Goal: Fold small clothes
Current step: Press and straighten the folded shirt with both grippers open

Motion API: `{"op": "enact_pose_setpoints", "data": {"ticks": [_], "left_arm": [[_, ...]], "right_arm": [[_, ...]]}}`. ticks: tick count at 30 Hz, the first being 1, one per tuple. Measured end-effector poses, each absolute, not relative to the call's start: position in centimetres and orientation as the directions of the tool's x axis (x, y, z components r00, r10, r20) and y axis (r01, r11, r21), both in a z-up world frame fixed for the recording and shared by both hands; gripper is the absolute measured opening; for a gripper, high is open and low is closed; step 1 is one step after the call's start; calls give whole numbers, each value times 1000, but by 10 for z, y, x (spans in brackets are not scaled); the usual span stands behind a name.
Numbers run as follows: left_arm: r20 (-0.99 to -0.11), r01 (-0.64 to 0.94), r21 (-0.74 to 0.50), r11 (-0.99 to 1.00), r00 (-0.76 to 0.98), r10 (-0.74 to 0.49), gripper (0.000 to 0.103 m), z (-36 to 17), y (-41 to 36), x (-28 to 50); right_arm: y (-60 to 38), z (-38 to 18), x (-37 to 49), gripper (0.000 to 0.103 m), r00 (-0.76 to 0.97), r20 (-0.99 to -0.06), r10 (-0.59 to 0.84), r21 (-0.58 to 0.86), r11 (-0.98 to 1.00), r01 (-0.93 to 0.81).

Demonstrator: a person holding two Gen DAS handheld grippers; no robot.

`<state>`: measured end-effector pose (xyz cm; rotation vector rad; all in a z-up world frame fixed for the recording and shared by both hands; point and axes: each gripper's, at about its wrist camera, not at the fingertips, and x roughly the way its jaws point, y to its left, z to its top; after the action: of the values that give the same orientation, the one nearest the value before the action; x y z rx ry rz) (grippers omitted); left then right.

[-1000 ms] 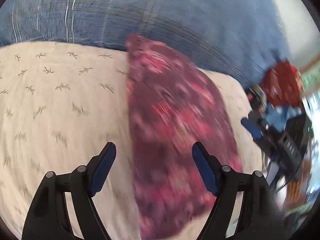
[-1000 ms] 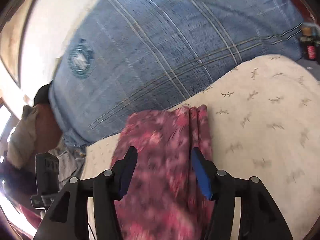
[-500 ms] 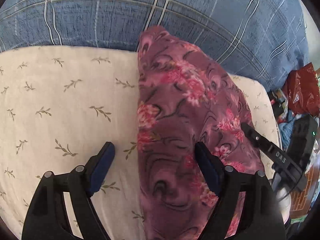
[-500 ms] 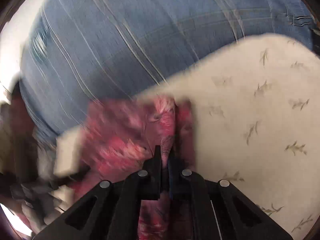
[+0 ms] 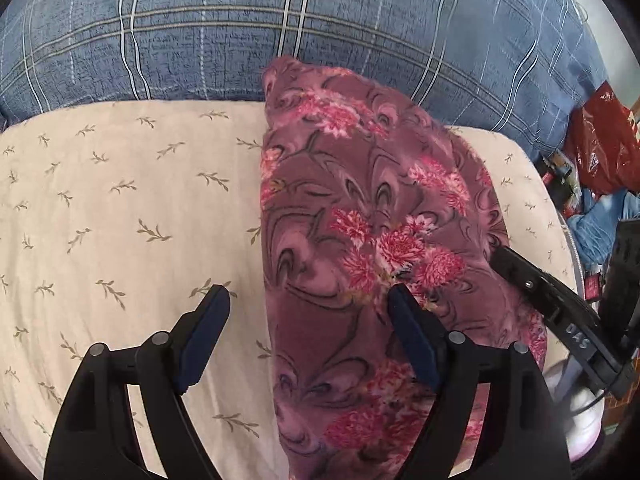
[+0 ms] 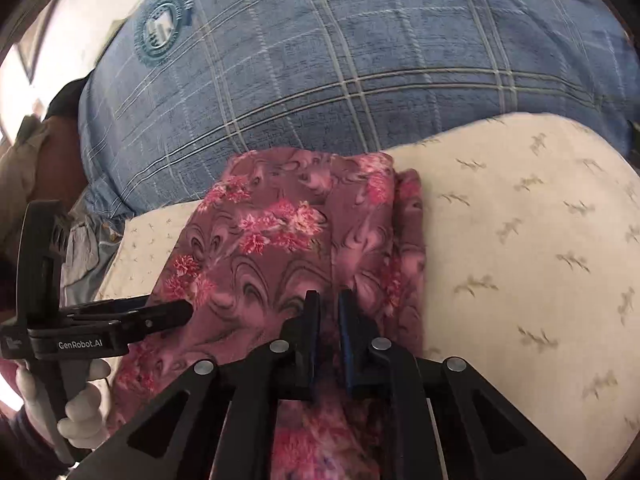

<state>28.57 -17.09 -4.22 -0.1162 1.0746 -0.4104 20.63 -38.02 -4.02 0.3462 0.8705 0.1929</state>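
Lying along a cream cushion [image 5: 120, 208] printed with small leaf sprigs, the maroon floral garment [image 5: 360, 240] is folded into a long narrow strip, its far end reaching the blue plaid blanket [image 5: 280, 32] that rises behind the cushion. In the right wrist view the same garment [image 6: 280, 248] shows a doubled edge on its right side, with a second fold of cloth beside the main panel.

The left gripper [image 5: 308, 304] hovers over the garment's left edge with its fingers spread wide and nothing between them: one blue pad [image 5: 206, 328] sits over the bare cushion just left of the garment, the other over the flowered cloth. From the right wrist view this gripper [image 6: 176, 312] reaches in from the garment's left side, a white-gloved hand [image 6: 80, 404] behind it; from that angle its tip looks to be touching the fabric, though the view is too oblique to be sure.

The right gripper [image 6: 329, 312] is over the near part of the garment, its fingers drawn close together with only a thin gap between the blue pads. Cloth lies right under and between them, and a pinch of fabric seems to be caught there. In the left wrist view the right gripper's black finger [image 5: 536, 284] rests on the garment's right edge.

Beyond the cushion, right of the garment, sits a red plastic bag [image 5: 600, 140].
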Motion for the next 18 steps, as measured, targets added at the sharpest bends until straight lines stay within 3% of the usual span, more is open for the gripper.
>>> {"op": "enact_pose_setpoints", "data": {"ticks": [7,12,18], "left_arm": [[-831,272,-272,923,418,-368,81,-37,-167,262],[-834,274,-272,922,411,-368,81,-32,-162,248],[-831,269,-340,901,364,-422,82,-41,-143,213]], "right_arm": [[-373,-19,165,16,659,-682,319,348,933,-91],[-364,-26,150,16,632,-718,293,318,945,-77],[-366,-24,119,29,665,-675,318,374,925,-62]]}}
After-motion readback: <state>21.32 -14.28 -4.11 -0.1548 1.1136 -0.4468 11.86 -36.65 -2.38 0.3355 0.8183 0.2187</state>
